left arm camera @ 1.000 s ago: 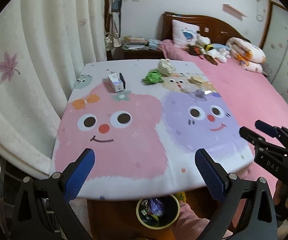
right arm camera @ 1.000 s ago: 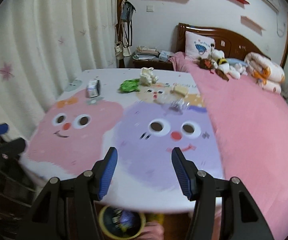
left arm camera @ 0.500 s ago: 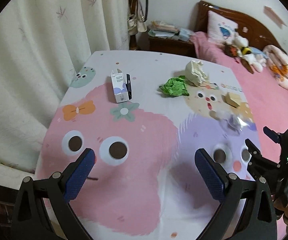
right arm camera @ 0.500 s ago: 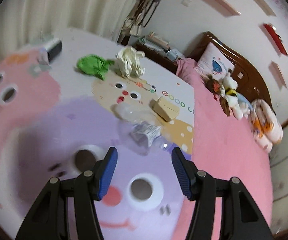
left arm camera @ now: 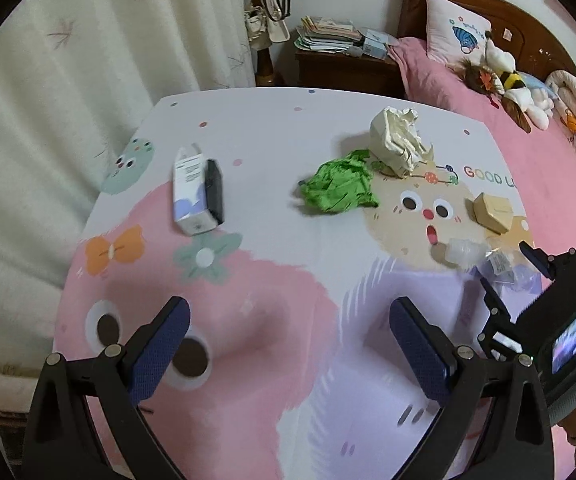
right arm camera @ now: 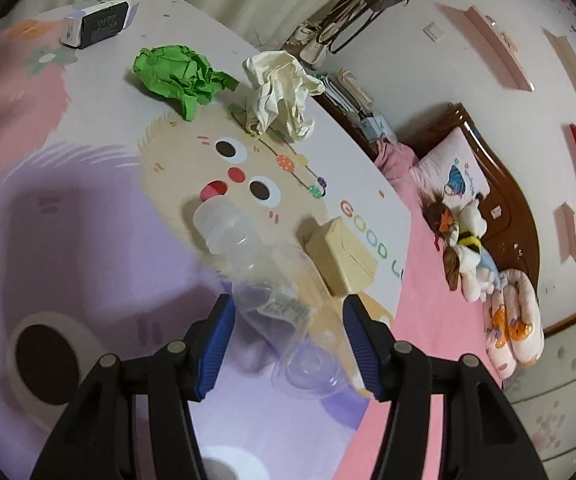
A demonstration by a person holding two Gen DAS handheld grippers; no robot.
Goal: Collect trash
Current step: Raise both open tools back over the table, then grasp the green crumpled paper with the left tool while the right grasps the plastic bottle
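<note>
A clear plastic bottle (right arm camera: 271,280) lies on the cartoon tablecloth (right arm camera: 87,208), its lower body between the open fingers of my right gripper (right arm camera: 285,322); I cannot tell whether the pads touch it. It also shows in the left wrist view (left arm camera: 472,256), next to the right gripper (left arm camera: 512,276). Beyond lie a tan box (right arm camera: 342,256), a crumpled green paper (right arm camera: 179,74), a crumpled cream paper (right arm camera: 279,92) and a white and black carton (right arm camera: 97,22). My left gripper (left arm camera: 288,344) is open and empty above the pink part of the cloth, short of the carton (left arm camera: 197,190) and green paper (left arm camera: 340,188).
A pink bed (left arm camera: 548,160) with a pillow and plush toys runs along the table's right side. A wooden nightstand (left arm camera: 344,64) with stacked papers stands behind the table. A cream curtain (left arm camera: 47,100) hangs along the left edge.
Both grippers moved forward over the table. The right gripper swung down to the clear bottle, which now lies between its fingers. The bin under the table edge has left the view.
</note>
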